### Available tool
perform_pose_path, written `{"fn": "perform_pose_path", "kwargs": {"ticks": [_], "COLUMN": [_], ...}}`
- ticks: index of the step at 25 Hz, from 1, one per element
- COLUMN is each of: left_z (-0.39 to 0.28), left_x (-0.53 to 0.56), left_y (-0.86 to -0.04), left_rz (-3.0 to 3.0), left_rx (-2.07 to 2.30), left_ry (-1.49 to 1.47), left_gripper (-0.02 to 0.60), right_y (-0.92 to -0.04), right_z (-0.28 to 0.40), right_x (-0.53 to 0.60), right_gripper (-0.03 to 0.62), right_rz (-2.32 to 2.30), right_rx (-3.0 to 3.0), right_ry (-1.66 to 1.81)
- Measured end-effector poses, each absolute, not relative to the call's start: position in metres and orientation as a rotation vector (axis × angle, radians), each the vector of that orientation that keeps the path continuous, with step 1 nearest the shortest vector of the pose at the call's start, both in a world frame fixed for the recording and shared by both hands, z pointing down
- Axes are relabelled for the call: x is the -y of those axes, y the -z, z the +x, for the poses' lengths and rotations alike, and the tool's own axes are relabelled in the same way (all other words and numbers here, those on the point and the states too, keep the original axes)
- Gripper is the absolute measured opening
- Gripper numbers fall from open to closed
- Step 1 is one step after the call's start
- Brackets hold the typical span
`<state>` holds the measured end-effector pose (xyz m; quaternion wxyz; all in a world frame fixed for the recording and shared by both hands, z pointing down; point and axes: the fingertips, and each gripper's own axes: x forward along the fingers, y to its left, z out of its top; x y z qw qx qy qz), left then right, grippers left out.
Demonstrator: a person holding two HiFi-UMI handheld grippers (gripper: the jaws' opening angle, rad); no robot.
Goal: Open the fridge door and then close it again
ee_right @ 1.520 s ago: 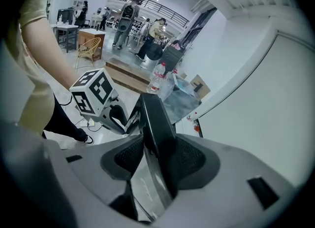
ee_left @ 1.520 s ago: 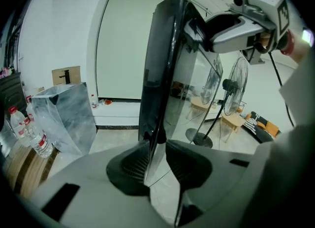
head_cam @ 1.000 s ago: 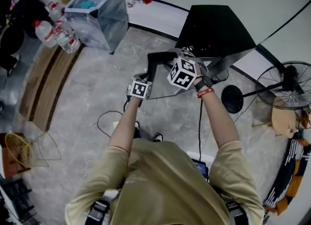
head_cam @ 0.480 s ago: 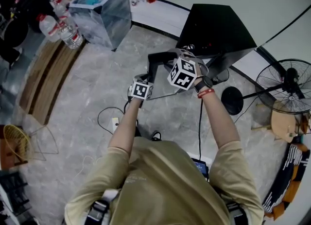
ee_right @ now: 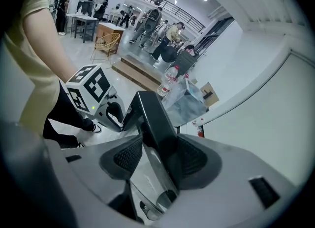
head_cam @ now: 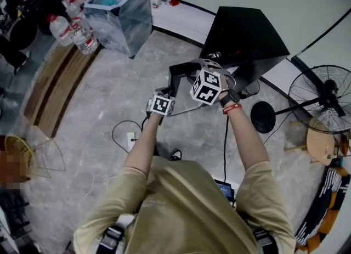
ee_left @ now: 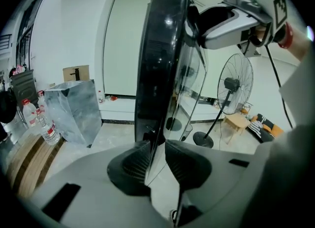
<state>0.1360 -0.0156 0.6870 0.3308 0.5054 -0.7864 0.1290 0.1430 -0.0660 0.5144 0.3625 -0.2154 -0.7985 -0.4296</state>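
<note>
L claw [ee_left: 156,146], half shut, pinches the thin edge of the fridge door [head_cam: 176,72] low down. R claw [ee_right: 160,146] grips its thick top frame, jaws wide & just been easing apart, frame betw. the pads. Door stands upright, swung open twd me. Fridge body [head_cam: 241,33] lies beyond, R claw nearer it, so shutting means pushing away. Hinge side hidden.

Smooth, mirror-like frame on the glossy black fridge door [ee_left: 162,49], w/ clear see-through pane. Grey marbled stone-look floor [head_cam: 109,99] – polished, slight sheen. Long brown wooden step [head_cam: 46,91], matt. Clear plastic water bottles [head_cam: 82,36]; box wrapped in translucent plastic film [head_cam: 126,17], crinkly. Woven wicker basket [head_cam: 15,147]. Khaki cloth shirt [head_cam: 186,203] – matt, soft.
</note>
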Motion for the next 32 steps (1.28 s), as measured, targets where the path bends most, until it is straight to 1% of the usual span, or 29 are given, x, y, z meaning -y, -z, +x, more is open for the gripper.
{"fn": "perform_pose_path", "kwargs": {"ticks": [7, 10, 20, 25, 27, 31, 32], "left_z": [0.135, 0.13, 0.1, 0.098, 0.101, 0.108, 0.11], "left_x": [0.008, -0.003, -0.051, -0.063, -0.065, -0.07, -0.071], "left_y": [-0.68, -0.662, -0.57, -0.526, -0.51, -0.485, -0.479], "left_rz": [1.319, 1.332, 1.346, 1.361, 1.372, 1.388, 1.39], "left_rx": [2.049, 2.103, 2.319, 2.417, 2.446, 2.5, 2.514], "left_ry": [-0.319, -0.312, -0.272, -0.186, -0.134, -0.091, -0.085], "left_gripper": [0.104, 0.106, 0.105, 0.104, 0.091, 0.086, 0.083], "right_y": [-0.516, -0.508, -0.462, -0.455, -0.451, -0.444, -0.441], "right_z": [0.142, 0.147, 0.162, 0.171, 0.175, 0.184, 0.187], "right_x": [0.07, 0.069, 0.062, 0.06, 0.056, 0.056, 0.056], "right_gripper": [0.23, 0.245, 0.244, 0.214, 0.187, 0.183, 0.162], "right_rz": [-0.499, -0.447, -0.237, -0.128, -0.092, 0.011, 0.044], "right_rx": [2.121, 2.23, 2.608, 2.729, 2.764, 2.833, 2.854], "right_ry": [1.096, 0.979, 0.516, 0.286, 0.204, 0.094, 0.074]}}
